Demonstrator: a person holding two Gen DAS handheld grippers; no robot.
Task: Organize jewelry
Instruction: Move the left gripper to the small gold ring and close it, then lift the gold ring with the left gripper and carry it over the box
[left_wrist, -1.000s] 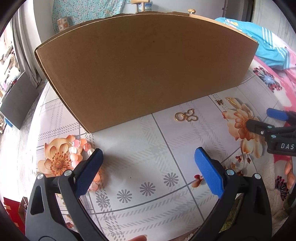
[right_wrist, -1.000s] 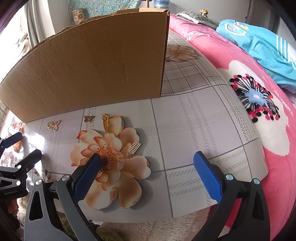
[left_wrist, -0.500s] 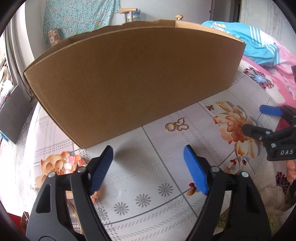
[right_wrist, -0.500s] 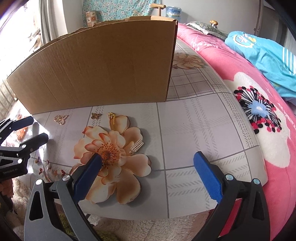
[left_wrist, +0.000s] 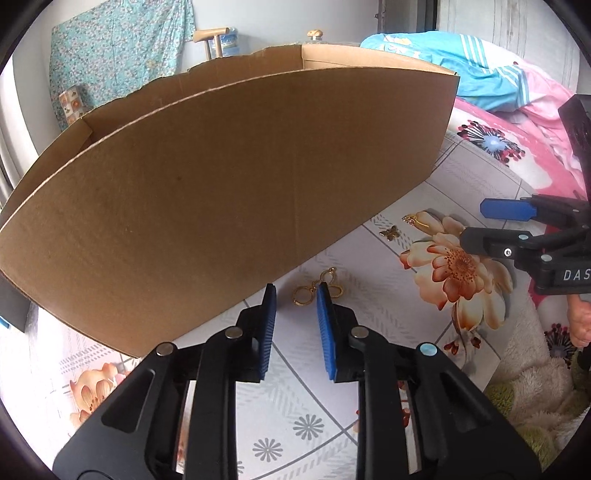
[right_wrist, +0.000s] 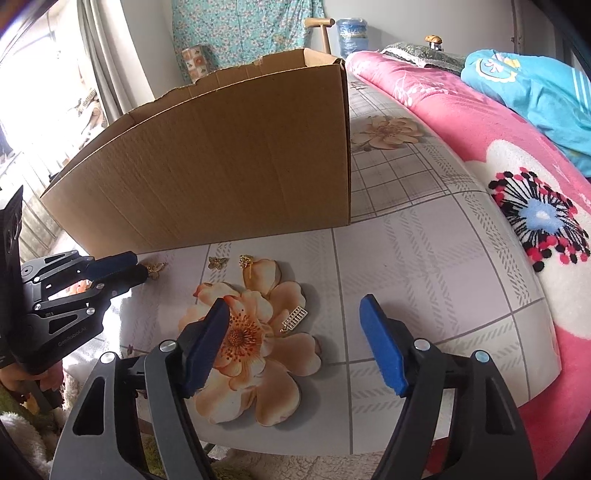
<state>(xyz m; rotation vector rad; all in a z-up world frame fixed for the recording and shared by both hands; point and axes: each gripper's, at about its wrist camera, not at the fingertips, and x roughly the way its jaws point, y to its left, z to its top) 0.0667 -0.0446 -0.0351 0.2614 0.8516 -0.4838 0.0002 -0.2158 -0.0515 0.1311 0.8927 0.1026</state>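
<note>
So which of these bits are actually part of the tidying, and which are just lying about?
Part of the job:
- gold ring charm, left tongs closing around it
- butterfly charm
- gold earring
- abacus-like charm
- cardboard box

Just lying about:
- pink blanket
- blue garment

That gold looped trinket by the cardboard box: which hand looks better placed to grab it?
Left. The left gripper, jaws closing, sits right at the gold looped trinket; the right gripper hovers over the flower print, nearer another charm.
</note>
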